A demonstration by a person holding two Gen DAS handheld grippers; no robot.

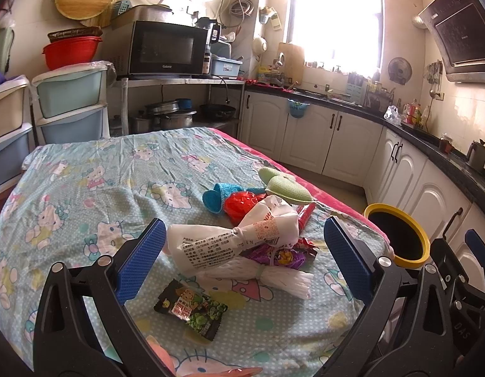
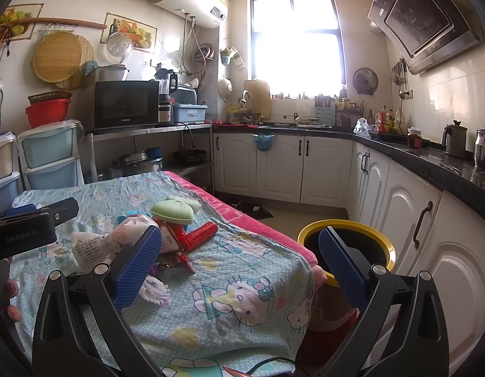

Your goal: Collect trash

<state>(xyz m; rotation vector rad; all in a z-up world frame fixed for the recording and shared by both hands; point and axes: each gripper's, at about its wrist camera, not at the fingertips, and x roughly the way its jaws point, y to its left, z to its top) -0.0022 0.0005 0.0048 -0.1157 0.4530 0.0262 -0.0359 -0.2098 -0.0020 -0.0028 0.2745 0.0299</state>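
Note:
Trash lies in a heap on the cartoon-cat tablecloth (image 1: 85,188): a knotted white plastic bag (image 1: 233,238), a white foam net (image 1: 274,278), a black-and-green snack wrapper (image 1: 190,309), a purple wrapper (image 1: 281,256), a red bag (image 1: 242,204) and a red tube (image 1: 305,215). My left gripper (image 1: 244,224) hangs open just above the heap, its blue pads either side of the white bag without touching it. My right gripper (image 2: 240,231) is open and empty over the table's right corner. Beside that corner, on the floor, stands a yellow-rimmed bin (image 2: 336,222), also visible as the bin (image 1: 396,210).
A blue scrubber (image 1: 214,199) and green pads (image 1: 286,185) lie behind the heap. White cabinets (image 2: 280,166) under a dark counter line the back and right walls. Plastic drawers (image 1: 69,103) and a microwave shelf (image 1: 167,48) stand to the left.

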